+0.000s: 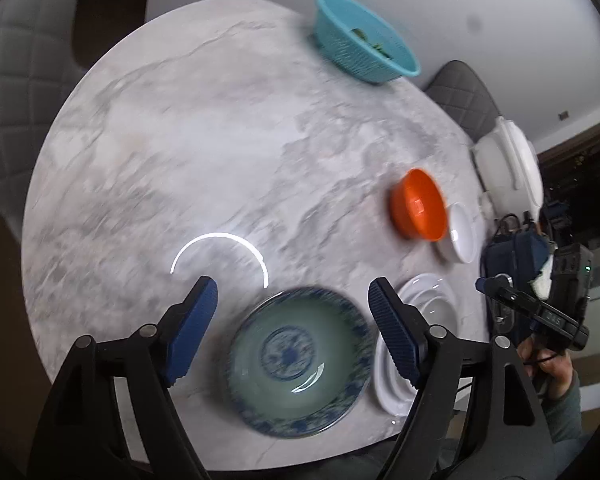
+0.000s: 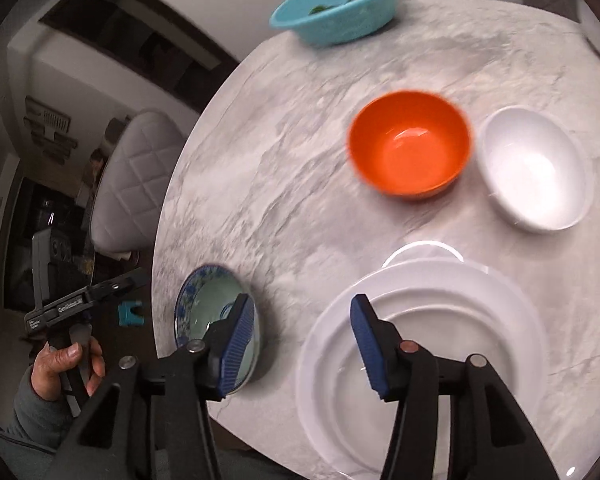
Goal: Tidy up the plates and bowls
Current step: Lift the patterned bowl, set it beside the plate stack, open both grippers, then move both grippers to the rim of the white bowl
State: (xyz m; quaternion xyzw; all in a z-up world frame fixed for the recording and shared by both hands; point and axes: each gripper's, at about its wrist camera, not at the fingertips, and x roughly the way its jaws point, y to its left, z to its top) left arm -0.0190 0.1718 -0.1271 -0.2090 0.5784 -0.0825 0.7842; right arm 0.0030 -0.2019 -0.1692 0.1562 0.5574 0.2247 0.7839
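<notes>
A blue-patterned bowl (image 1: 298, 360) sits near the front edge of the round marble table (image 1: 204, 148); it also shows in the right wrist view (image 2: 204, 304). My left gripper (image 1: 294, 300) is open and empty, hovering above it. A stack of white plates (image 2: 424, 344) lies at the front right, also seen in the left wrist view (image 1: 432, 304). My right gripper (image 2: 300, 320) is open and empty above the plates' left rim. An orange bowl (image 2: 410, 144) and a white bowl (image 2: 536, 168) stand side by side further back.
A teal basket (image 2: 336, 8) with something green inside stands at the table's far edge. Quilted chairs (image 2: 136, 184) stand around the table. A white lidded dish (image 1: 512, 160) sits at the right edge in the left wrist view.
</notes>
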